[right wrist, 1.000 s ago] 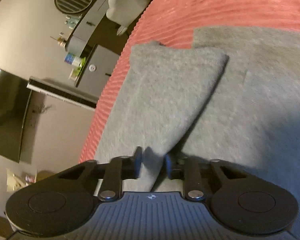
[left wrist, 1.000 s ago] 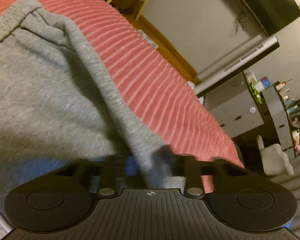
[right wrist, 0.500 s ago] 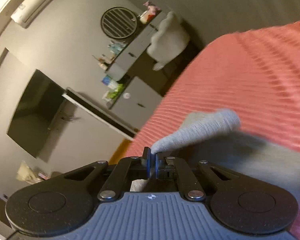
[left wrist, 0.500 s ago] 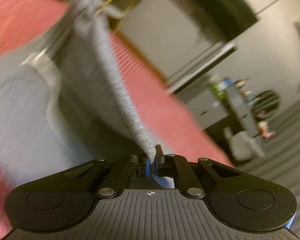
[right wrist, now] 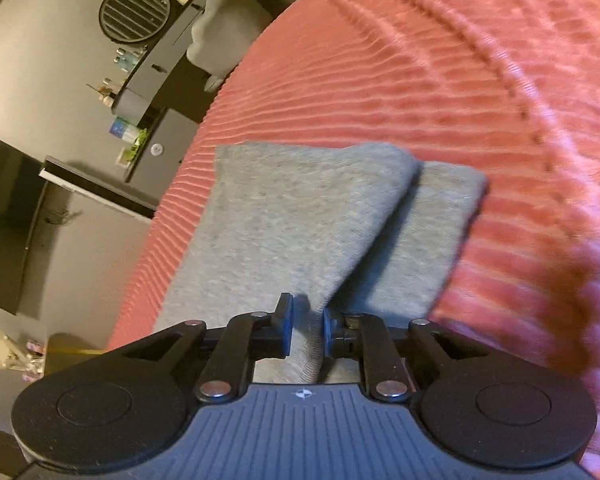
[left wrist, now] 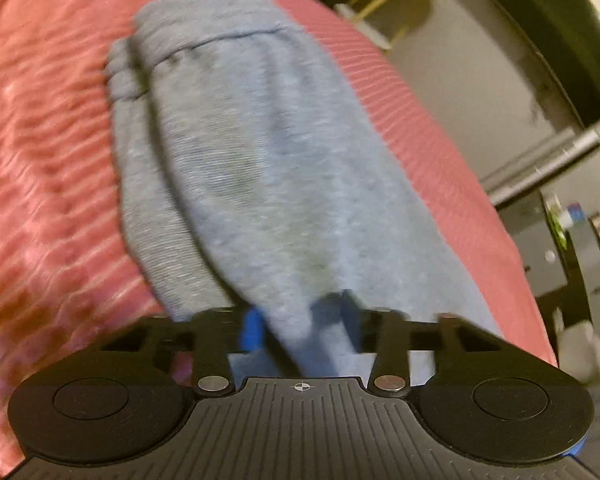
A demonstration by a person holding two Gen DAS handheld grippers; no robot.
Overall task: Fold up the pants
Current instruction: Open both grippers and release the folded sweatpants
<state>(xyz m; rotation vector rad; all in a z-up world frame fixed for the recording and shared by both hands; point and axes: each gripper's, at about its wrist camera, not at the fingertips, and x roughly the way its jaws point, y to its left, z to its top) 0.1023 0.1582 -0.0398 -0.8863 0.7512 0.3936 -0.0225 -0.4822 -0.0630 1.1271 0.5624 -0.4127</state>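
The grey pants (left wrist: 260, 168) lie folded over on the red bedspread (left wrist: 40, 160). My left gripper (left wrist: 300, 328) has its jaws spread wide, cloth bunched loosely between them. My right gripper (right wrist: 305, 330) is part open around a fold of pants (right wrist: 300, 220), pads not pinching it.

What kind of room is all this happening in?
Most likely a bedroom at home. The grey pants lie on a pink ribbed bedspread, and beyond it stand a dark dresser crowded with small bottles and a round mirror on the wall.
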